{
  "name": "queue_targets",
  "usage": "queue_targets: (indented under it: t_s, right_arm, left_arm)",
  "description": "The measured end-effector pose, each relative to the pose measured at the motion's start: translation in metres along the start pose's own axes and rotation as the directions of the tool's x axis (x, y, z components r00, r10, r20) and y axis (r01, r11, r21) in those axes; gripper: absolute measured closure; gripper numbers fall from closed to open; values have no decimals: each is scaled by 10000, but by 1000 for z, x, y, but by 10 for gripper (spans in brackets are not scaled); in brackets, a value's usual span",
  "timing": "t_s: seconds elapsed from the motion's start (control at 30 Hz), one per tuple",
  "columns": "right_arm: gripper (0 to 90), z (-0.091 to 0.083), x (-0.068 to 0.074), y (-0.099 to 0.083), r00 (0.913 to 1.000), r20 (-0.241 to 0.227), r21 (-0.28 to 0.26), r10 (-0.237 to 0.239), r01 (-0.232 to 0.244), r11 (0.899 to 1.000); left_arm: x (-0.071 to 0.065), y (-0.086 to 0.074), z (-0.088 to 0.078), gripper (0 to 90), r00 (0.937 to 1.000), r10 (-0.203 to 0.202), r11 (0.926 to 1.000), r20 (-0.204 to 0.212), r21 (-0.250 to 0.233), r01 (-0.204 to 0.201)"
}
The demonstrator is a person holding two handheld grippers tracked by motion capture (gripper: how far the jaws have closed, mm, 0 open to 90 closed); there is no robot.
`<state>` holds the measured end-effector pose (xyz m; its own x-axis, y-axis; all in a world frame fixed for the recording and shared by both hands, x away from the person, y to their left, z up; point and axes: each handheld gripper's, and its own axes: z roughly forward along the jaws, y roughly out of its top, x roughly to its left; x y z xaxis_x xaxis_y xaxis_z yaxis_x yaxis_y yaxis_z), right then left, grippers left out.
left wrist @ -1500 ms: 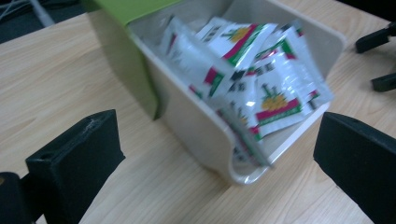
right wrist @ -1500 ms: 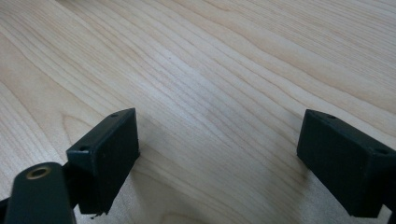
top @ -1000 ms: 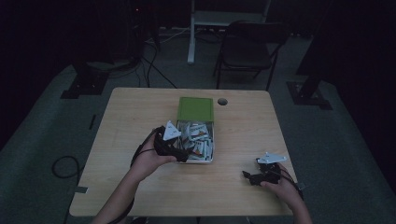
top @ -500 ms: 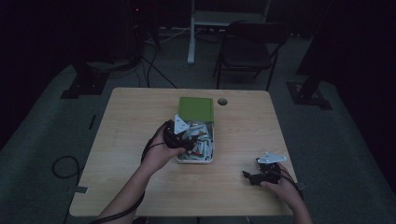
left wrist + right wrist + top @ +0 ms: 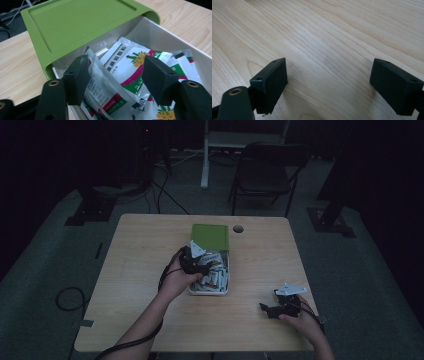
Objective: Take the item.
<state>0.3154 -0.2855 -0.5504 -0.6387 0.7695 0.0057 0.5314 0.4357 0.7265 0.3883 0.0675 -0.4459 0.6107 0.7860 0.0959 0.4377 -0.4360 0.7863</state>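
Observation:
A white box (image 5: 223,287) with its green lid (image 5: 210,236) slid back stands mid-table, full of white sachets (image 5: 215,275) printed in red, green and yellow. My left gripper (image 5: 197,265) dips into the box from its left side. In the left gripper view its jaws (image 5: 116,75) have just been closing and now stand half apart around upright sachets (image 5: 130,65). The left pad (image 5: 76,80) is at the edge of one sachet (image 5: 105,92), but nothing is visibly pinched. The lid (image 5: 82,25) lies just beyond. My right gripper (image 5: 267,310) rests open on bare wood (image 5: 329,37) at the front right.
The wooden table (image 5: 140,250) has a round cable hole (image 5: 238,228) behind the box. A folding chair (image 5: 265,175) stands past the far edge. Cables (image 5: 67,297) lie on the floor at the left.
My left gripper has moved right and down from the box's left edge in among the sachets, and its jaws have narrowed. The right hand has stayed put.

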Motion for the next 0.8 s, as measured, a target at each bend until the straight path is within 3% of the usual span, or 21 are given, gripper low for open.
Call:
queue_targets:
  t_s: [0.17, 0.4, 0.57, 0.8]
  right_arm:
    - [139, 0, 0, 0, 10000, 3, -7, -1, 1, 10000]
    - [139, 0, 0, 0, 10000, 4, -5, -6, 6, 10000]
    - [139, 0, 0, 0, 10000, 5, -4, -7, 7, 10000]
    - [140, 0, 0, 0, 10000, 15, -6, 12, -12, 10000]
  left_arm:
    - [2, -3, 5, 446, 9995, -103, 9993, -308, 347, 113]
    - [2, -4, 9, 552, 9993, -162, 9983, -329, 561, 180]
    - [3, -2, 9, 601, 9976, -603, 9933, -342, 967, 633]
    - [2, -4, 10, 645, 9985, -344, 9948, -416, 943, 382]
